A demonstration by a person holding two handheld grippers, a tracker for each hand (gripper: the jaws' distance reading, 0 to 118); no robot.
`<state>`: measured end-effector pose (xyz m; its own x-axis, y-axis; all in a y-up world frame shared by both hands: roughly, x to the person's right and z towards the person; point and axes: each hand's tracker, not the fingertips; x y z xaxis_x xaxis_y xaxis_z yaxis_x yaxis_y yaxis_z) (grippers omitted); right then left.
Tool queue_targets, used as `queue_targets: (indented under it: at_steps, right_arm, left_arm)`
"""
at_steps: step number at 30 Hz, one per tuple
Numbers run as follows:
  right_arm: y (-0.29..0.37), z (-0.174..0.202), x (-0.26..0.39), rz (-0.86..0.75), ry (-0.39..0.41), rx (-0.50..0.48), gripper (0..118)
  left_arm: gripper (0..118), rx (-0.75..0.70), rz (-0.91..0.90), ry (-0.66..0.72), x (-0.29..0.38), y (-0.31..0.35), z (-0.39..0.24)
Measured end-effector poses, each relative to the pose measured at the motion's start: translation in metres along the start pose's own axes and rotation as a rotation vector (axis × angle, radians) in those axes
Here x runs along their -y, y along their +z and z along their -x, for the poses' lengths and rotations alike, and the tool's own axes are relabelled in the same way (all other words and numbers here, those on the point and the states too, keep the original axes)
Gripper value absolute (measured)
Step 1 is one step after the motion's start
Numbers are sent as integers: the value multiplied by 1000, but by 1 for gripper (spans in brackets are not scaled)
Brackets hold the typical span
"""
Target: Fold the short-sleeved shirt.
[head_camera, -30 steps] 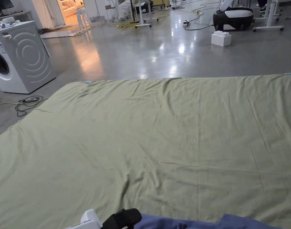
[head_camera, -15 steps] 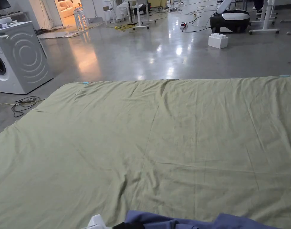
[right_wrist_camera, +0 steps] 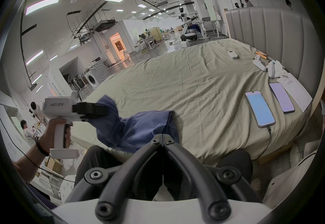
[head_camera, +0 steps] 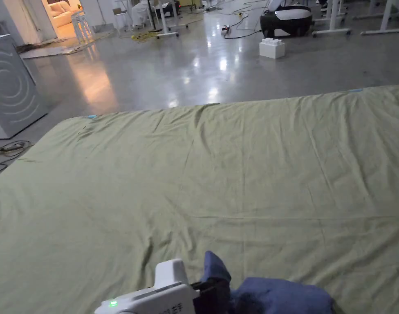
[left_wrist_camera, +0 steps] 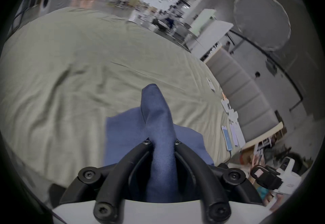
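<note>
Blue shirt [head_camera: 276,295] bunched at the near edge of the bed [head_camera: 202,180], on the green sheet, a little right of the middle in the head view. One fold of it lifted off the sheet and pinched in the left gripper [left_wrist_camera: 161,142]: jaws pressed against both sides of a thick roll of blue cloth, with the end of the roll sticking up past the jaw tips. Rest of the shirt trailing down from there onto the sheet. Seen from the right gripper view, left gripper [right_wrist_camera: 98,110] held level above the near left corner of the shirt [right_wrist_camera: 140,129], a bare hand [right_wrist_camera: 52,131] with a dark wristband around its white handle. Right gripper [right_wrist_camera: 162,140] low at the near edge of the bed, jaw tips closed against each other just at the shirt's near edge; cannot tell whether any cloth is caught between them. Far to the right on the sheet, beside the padded headboard [right_wrist_camera: 263,34], two phones [right_wrist_camera: 260,111] lying flat, a sheet of paper [right_wrist_camera: 295,94], two white controllers [right_wrist_camera: 260,64] and a small remote [right_wrist_camera: 232,54]. Beyond the far edge of the bed, shiny grey floor [head_camera: 202,73], a washing machine [head_camera: 10,98] at far left and a white block [head_camera: 272,48] further back.
</note>
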<state>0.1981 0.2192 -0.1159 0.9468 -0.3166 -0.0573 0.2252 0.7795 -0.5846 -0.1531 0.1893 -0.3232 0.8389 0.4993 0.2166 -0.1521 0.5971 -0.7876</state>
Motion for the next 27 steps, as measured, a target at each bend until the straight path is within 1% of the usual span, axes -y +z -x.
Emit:
queue_targets:
  at_steps: [1,2,4,6,7,9,10,11,12,13,14,16,17,18,19,20,21,22,24,26,27]
  right_arm:
    - [5,-1,1,-8,-3,8,0]
    - [10,-4,2,-18,-23,14,0]
    - [17,-13,6,-40,-106,31,0]
    - [22,-22,10,-54,-153,78,0]
    - [23,-25,11,-53,-154,92,0]
    - [25,-30,13,-53,-125,125,0]
    - [27,-32,13,-55,-118,132,0]
    - [27,-34,14,-56,-119,130,0]
    - [28,-38,14,-63,-127,127,0]
    - [28,-39,13,-69,-143,123,0]
    - [28,-41,13,-72,-153,116,0]
    - [29,-43,13,-73,-153,111,0]
    - [29,-45,15,-74,-148,108,0]
    - [29,-46,15,-72,-144,106,0]
    - [29,-47,16,-68,-143,106,0]
    - [28,-49,16,-63,-147,106,0]
    - [27,-50,18,-58,-156,105,0]
    - [27,-51,19,-53,-167,105,0]
    - [27,-52,20,-52,-182,106,0]
    - [29,-51,21,-47,-185,107,0]
    - [30,-51,21,-45,-180,109,0]
  left_arm:
    - [13,1,18,-25,4,-16,-13]
    - [13,-8,49,-44,8,-32,-22]
    - [13,2,122,-67,21,-63,-43]
    - [15,-24,192,-82,32,-87,-57]
    - [19,-47,210,-104,39,-96,-62]
    - [21,-93,208,-161,46,-106,-69]
    - [26,-75,188,-177,46,-105,-70]
    - [39,-32,177,-183,45,-102,-72]
    - [62,26,182,-164,42,-96,-72]
    - [78,59,170,-153,40,-89,-74]
    - [86,79,132,-141,36,-75,-73]
    - [86,156,50,-129,30,-48,-68]
    - [86,177,24,-109,27,-38,-63]
    - [83,151,16,-66,23,-30,-57]
    - [77,117,7,-21,22,-26,-51]
    - [60,96,1,23,23,-26,-44]
    - [24,113,5,57,24,-29,-38]
    - [5,119,13,85,26,-35,-34]
    - [5,115,43,128,35,-50,-31]
    - [5,200,113,144,45,-75,-34]
    - [5,191,144,150,51,-87,-39]
